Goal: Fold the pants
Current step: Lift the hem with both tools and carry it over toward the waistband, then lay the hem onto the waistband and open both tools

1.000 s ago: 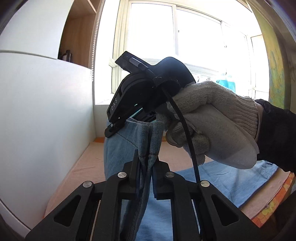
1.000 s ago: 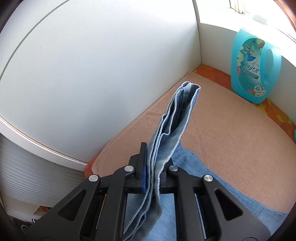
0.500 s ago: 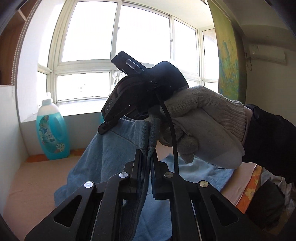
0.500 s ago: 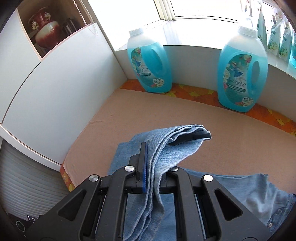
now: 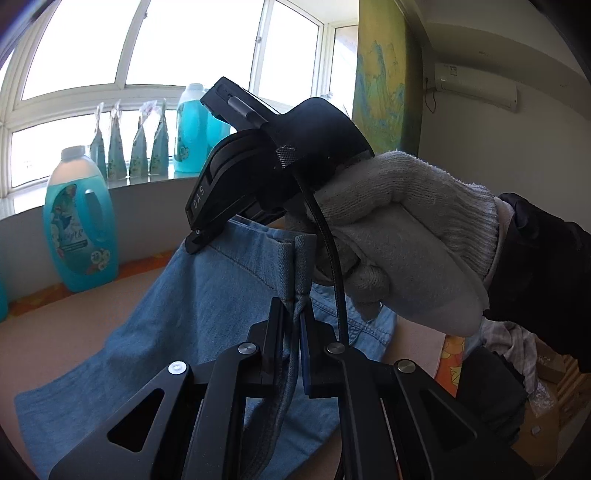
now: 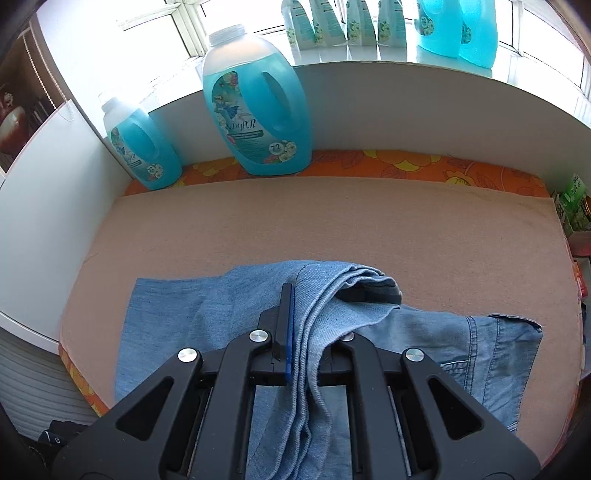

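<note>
The blue denim pants (image 6: 221, 306) lie partly on the tan mat (image 6: 332, 221), with the waist end at the right (image 6: 491, 350). My right gripper (image 6: 306, 332) is shut on the hem ends of the pants, which drape over its fingers. My left gripper (image 5: 293, 325) is shut on another bunched edge of the pants (image 5: 207, 302), held above the mat. In the left wrist view the right gripper's black body (image 5: 266, 173) and the gloved hand (image 5: 399, 229) holding it sit just ahead, over the cloth.
Two blue detergent bottles (image 6: 255, 107) (image 6: 142, 144) stand at the mat's back left, by a white wall. More bottles and pouches line the windowsill (image 6: 369, 22). An orange flowered cloth (image 6: 406, 166) borders the mat. Clutter lies past the right edge (image 6: 576, 214).
Both grippers have swung with the held pants from facing the white left wall to facing the window and bottles. The lifted cloth has come down lower over the mat.
</note>
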Tool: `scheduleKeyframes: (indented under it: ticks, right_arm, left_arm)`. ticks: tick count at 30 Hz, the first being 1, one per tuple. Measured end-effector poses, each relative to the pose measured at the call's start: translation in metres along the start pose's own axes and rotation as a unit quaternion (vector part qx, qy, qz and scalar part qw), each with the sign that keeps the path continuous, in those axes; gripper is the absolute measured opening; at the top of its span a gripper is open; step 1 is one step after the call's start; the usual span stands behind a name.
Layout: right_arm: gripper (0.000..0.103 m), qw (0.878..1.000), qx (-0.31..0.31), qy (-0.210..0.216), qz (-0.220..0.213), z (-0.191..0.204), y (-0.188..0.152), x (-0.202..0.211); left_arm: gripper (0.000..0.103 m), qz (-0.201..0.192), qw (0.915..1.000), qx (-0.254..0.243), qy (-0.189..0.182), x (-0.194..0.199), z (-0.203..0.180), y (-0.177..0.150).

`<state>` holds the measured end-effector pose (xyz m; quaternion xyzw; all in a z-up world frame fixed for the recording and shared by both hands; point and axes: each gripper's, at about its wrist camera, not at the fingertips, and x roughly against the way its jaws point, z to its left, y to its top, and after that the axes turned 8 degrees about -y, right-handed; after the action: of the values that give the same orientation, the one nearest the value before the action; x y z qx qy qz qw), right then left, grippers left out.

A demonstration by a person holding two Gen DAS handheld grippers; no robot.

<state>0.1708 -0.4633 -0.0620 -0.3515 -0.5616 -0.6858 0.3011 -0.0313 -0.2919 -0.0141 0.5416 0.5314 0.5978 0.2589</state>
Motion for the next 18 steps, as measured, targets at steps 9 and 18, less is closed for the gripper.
scheduleKeyframes:
  ticks: [9, 18]
  right_arm:
    - [0.007, 0.997, -0.030, -0.065, 0.003, -0.075, -0.014, 0.000]
    - [0.007, 0.996, -0.039, -0.084, 0.010, -0.116, -0.027, -0.019]
  left_arm:
    - [0.006, 0.023, 0.9986, 0.003, -0.048, -0.050, -0.021, 0.005]
    - [0.032, 0.076, 0.9935, 0.037, -0.077, -0.056, -0.018, -0.002]
